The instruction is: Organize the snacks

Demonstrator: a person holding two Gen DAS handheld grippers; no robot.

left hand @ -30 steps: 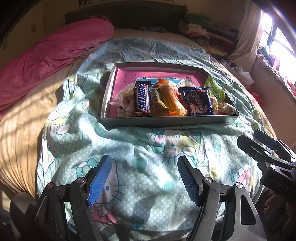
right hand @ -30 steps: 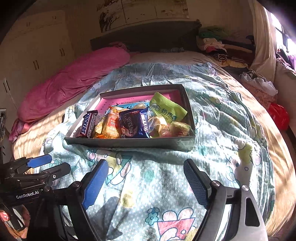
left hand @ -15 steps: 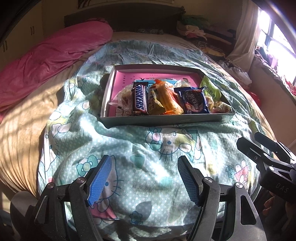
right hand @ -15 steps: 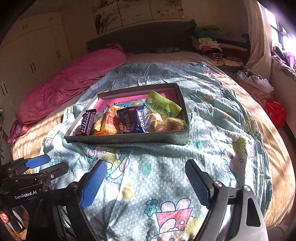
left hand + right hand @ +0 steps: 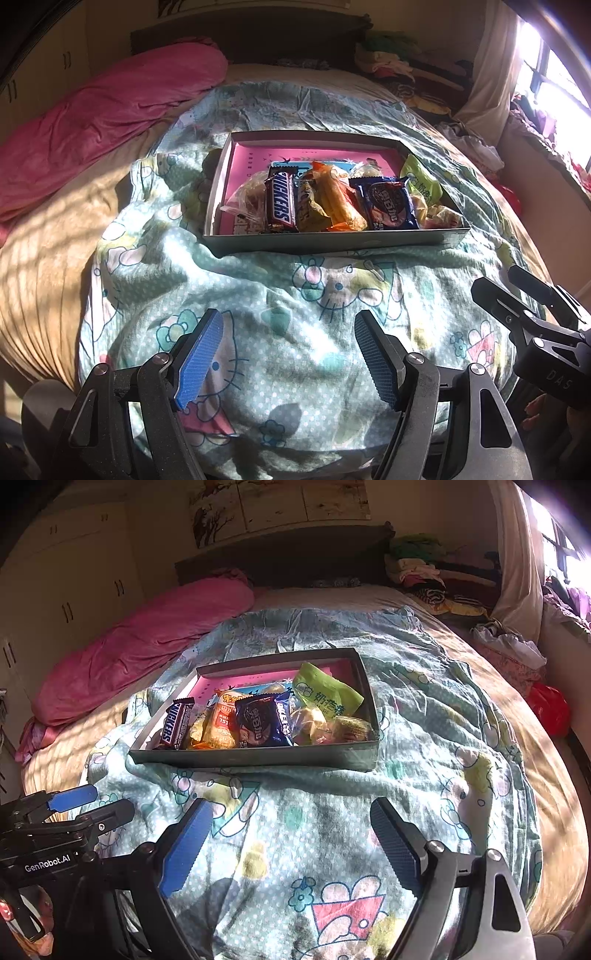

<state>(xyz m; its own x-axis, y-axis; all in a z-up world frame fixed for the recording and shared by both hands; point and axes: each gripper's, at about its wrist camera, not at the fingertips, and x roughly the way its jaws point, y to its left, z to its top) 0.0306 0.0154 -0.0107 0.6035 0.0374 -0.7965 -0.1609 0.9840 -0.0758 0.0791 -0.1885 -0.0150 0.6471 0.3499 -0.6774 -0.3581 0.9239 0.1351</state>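
- While both grippers hung over the near end of the bed, a shallow grey cardboard box with a pink inside (image 5: 332, 240) (image 5: 258, 758) sat on the crumpled pale-green cartoon-cat quilt (image 5: 258, 295) (image 5: 424, 720), well beyond their fingertips.
- Inside the box, the snacks lay packed along its near wall: a brown Snickers bar (image 5: 281, 201) (image 5: 176, 722) at the left, a glossy orange-and-yellow wrapped snack (image 5: 338, 201) (image 5: 221, 718) beside it, then a dark blue cookie packet with a round biscuit picture (image 5: 389, 203) (image 5: 264, 720), and a light green pouch with white characters (image 5: 423, 181) (image 5: 325, 696) leaning at the right end.
- Clear crinkly wrappers filled the gaps; what they held could not be made out.
- "SNICKERS" read plainly on the bar; the other printing was too small to read.
- The left gripper (image 5: 288, 354) (image 5: 90, 805), black with ribbed blue pads and marked "GenRobot.AI", stood with its jaws wide apart and nothing between them.
- The right gripper (image 5: 291, 847) (image 5: 513, 288) was likewise spread and empty, over the quilt.
- A rumpled pink blanket (image 5: 103, 110) (image 5: 147, 635) lay along the left of the bed.
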